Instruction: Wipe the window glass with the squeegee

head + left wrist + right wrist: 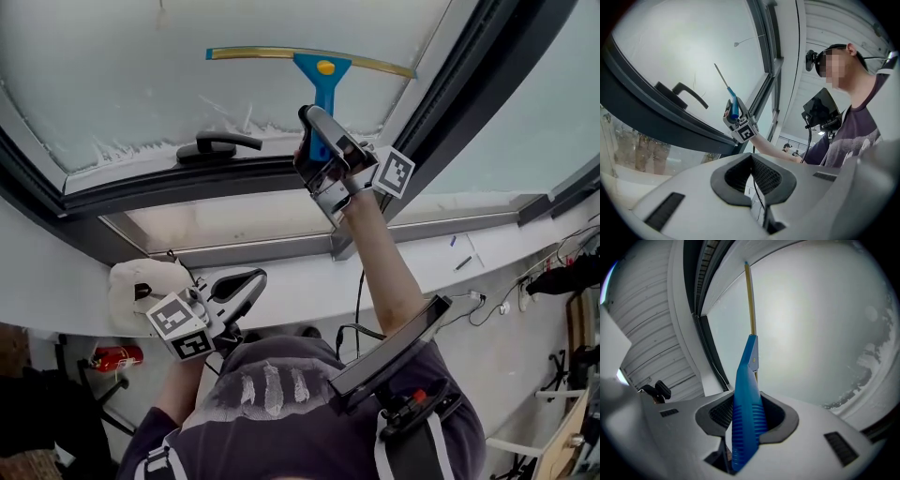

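Observation:
My right gripper (319, 141) is raised to the window and is shut on the blue handle of the squeegee (323, 75). Its yellow blade (309, 56) lies flat against the frosted window glass (141, 75), high on the pane. In the right gripper view the ribbed blue squeegee handle (746, 423) is clamped between the jaws and the blade (750, 301) runs up the glass (820, 324). My left gripper (246, 291) hangs low near the sill, jaws together with nothing in them. The left gripper view shows the right gripper (737, 119) with the squeegee (733, 104) from afar.
A black window handle (217, 144) sits on the lower frame left of the squeegee. White residue lines the pane's bottom edge (178, 141). A whitish cloth (141, 286) lies on the sill (309, 277) beside my left gripper. Dark frame bars (469, 103) border the pane on the right.

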`<state>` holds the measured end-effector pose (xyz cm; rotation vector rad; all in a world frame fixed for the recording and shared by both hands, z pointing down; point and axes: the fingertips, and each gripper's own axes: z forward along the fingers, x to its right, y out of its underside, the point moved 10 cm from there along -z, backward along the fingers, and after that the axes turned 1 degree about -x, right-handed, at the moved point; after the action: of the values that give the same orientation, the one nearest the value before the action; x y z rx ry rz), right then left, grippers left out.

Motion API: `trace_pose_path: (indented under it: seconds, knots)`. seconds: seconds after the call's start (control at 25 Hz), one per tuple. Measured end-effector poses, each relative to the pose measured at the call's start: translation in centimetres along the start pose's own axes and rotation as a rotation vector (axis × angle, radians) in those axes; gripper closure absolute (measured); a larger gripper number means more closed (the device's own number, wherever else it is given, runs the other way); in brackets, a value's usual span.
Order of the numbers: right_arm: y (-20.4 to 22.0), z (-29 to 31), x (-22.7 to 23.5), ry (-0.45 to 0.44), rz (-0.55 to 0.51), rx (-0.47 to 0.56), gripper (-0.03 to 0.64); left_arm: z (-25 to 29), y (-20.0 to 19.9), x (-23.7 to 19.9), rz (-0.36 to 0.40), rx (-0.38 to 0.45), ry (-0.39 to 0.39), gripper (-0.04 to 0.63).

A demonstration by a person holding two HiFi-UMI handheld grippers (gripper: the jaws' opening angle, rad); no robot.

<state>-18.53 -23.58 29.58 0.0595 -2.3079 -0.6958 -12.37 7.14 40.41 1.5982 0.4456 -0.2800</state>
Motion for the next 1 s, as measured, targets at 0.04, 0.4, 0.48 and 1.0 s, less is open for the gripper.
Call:
trace_pose_path:
  seconds: [0.04,0.4,0.48,1.0]
  knots:
    - [0.1,-0.3,0.2,0.003,0.005,0.003,0.486,0.0,0.0,-0.1,0.000,0.000,0.004,0.589]
    - [2.0,-2.4,1.0,0.074,-0.013,0.009,0.486,-1.0,-0.2,-0.5,-0.002,-0.005,0.023,0.589]
    - [2.2,-2.5,0.2,0.074,-0.052,0.015,0.486,-1.4,-0.4,-0.6,-0.003,-0.004,0.029,0.589]
    - [4.6,-3.4,-8.8,-0.018,-0.160,0.053,0.486,0.0,0.9,-2.0,-0.067,-0.087,0.152,0.589]
